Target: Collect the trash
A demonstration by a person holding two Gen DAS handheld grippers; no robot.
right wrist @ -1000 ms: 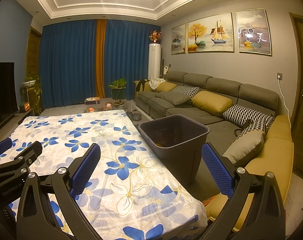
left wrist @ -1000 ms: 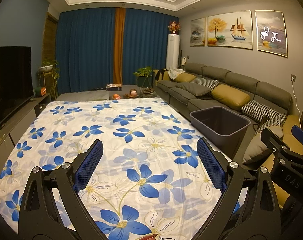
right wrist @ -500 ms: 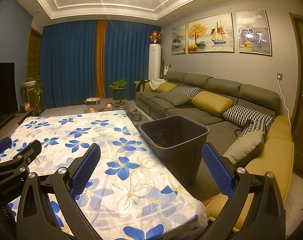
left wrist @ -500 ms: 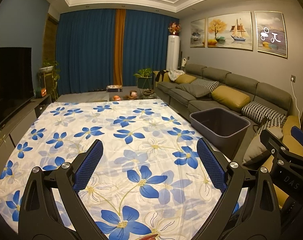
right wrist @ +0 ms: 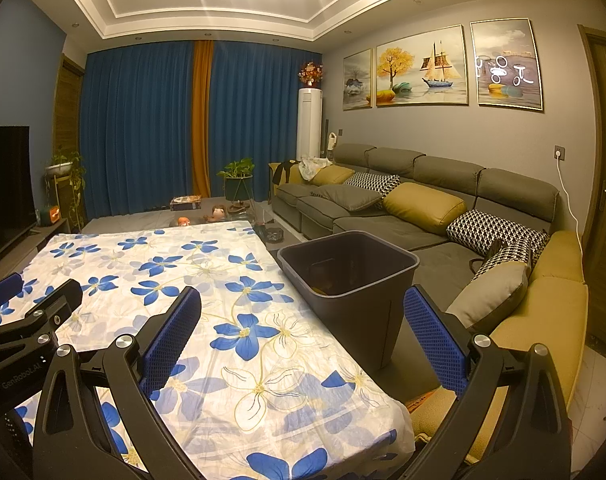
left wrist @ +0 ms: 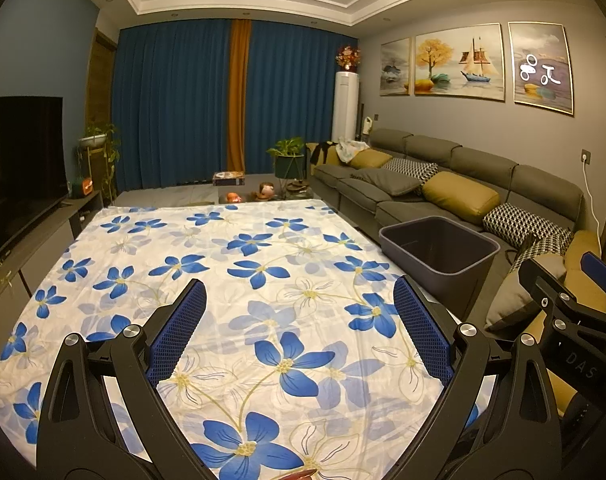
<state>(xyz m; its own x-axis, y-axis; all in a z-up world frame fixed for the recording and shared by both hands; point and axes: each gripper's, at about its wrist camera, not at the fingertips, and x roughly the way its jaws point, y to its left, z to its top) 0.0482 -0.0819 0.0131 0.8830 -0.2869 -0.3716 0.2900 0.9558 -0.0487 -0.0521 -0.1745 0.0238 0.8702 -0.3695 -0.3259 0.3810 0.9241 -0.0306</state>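
Hovering with left gripper (left wrist: 299,324) and right gripper (right wrist: 303,332) spread and empty, apparently finishing: tablecloth (left wrist: 239,264) bare, scraps lying in bin (right wrist: 383,308) at frame centre-right.

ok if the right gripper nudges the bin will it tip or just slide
The bin tapers toward its base, so a push at the rim would probably tip it. It looks like thin plastic and nearly empty, so likely light. A low push might slide it instead.

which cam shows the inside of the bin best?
Right wrist. There the bin sits near centre, seen from above, with its inner walls and something yellowish at the bottom visible. The left wrist view puts the bin off to the right, showing only rim and upper walls.
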